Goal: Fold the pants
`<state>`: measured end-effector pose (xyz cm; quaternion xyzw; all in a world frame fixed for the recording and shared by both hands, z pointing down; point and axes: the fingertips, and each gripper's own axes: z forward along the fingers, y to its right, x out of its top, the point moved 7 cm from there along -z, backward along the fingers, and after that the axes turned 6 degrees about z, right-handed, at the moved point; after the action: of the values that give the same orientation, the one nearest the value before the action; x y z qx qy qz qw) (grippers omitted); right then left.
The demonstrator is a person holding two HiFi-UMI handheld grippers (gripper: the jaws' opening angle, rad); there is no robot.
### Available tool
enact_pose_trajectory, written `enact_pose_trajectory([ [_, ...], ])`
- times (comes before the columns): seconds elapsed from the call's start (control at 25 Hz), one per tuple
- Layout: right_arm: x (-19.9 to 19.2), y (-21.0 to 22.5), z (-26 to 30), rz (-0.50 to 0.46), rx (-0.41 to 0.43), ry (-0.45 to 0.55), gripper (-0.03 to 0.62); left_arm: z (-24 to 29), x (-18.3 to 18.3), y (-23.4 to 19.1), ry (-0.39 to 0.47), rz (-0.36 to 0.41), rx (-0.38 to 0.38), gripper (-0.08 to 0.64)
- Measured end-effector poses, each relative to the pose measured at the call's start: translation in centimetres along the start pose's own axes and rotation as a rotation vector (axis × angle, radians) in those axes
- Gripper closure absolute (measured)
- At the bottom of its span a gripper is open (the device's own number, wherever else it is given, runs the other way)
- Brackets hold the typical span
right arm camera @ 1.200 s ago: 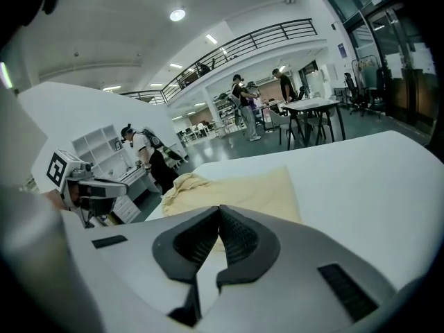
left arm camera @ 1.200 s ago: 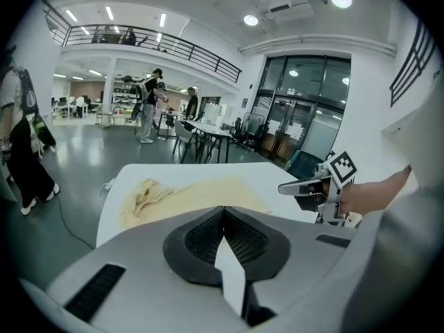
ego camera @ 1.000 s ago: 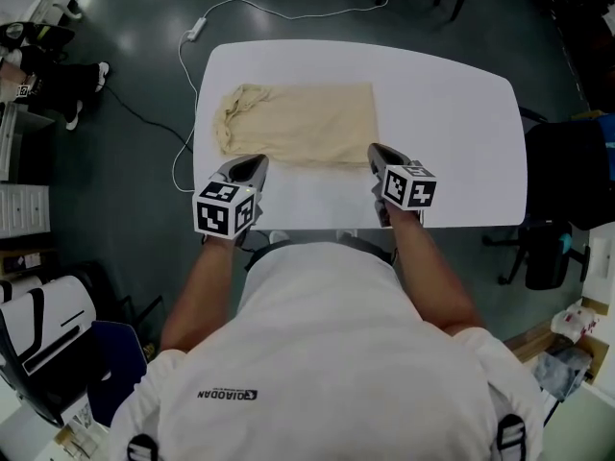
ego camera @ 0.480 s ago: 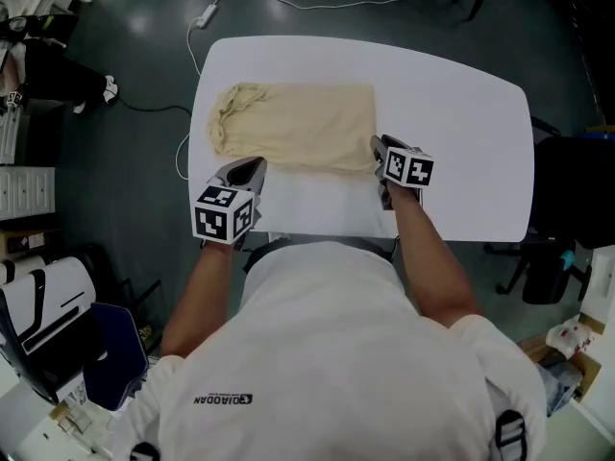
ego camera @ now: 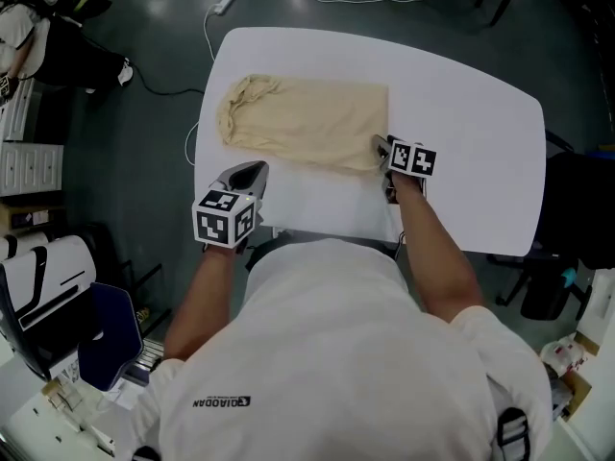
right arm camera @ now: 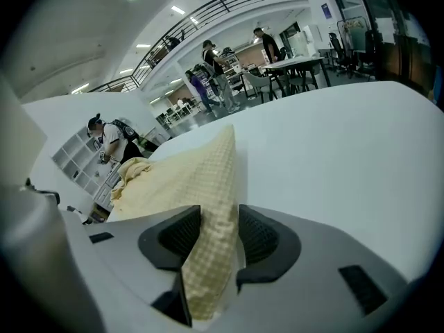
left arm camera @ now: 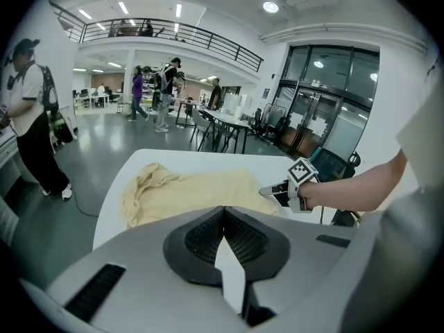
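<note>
The beige pants (ego camera: 307, 123) lie folded into a flat strip on the white table (ego camera: 461, 113), with the bunched waist at the left. My right gripper (ego camera: 381, 147) is at their near right corner. Its jaws have just been opening, and the checked cloth edge (right arm camera: 187, 179) stands between the parted pads of the right gripper (right arm camera: 219, 220). My left gripper (ego camera: 252, 169) hangs over the table's near left edge, short of the pants (left arm camera: 187, 189). In the left gripper view, the left gripper (left arm camera: 223, 210) is shut on nothing, and the right gripper (left arm camera: 270, 193) shows at the cloth's corner.
A white cable (ego camera: 221, 8) runs over the dark floor beyond the table's far left corner. A dark chair (ego camera: 567, 209) stands off the right side. A person (ego camera: 58, 56) stands at the upper left, and more people walk in the hall behind.
My right gripper has moved forward and down onto the near right corner of the pants. The left gripper has stayed by the near left edge.
</note>
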<state>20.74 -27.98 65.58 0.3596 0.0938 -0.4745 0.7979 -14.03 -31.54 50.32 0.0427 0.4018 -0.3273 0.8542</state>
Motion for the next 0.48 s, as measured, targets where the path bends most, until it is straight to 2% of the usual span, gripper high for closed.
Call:
enact_pose_trajectory([
  [0.16,-0.6,0.2,0.7,0.034,-0.01,-0.022,0.426,-0.9,-0.3,-0.4,0.008,-0.009,0.011,0.532],
  [0.28,-0.7,0.2,0.8,0.017,-0.007,-0.029,0.448,-1.5,-0.5,-0.7,0.013,-0.005,0.014,0.532],
  [0.36,-0.7,-0.2,0.7,0.008,0.008,-0.026,0.522,-1.8,-0.7,-0.9,0.015,-0.002,0.015,0.532],
  [0.48,-0.5,-1.0,0.2,-0.01,-0.005,-0.009,0.546,-2.2,-1.0,-1.2,0.017,0.004,0.011,0.532],
])
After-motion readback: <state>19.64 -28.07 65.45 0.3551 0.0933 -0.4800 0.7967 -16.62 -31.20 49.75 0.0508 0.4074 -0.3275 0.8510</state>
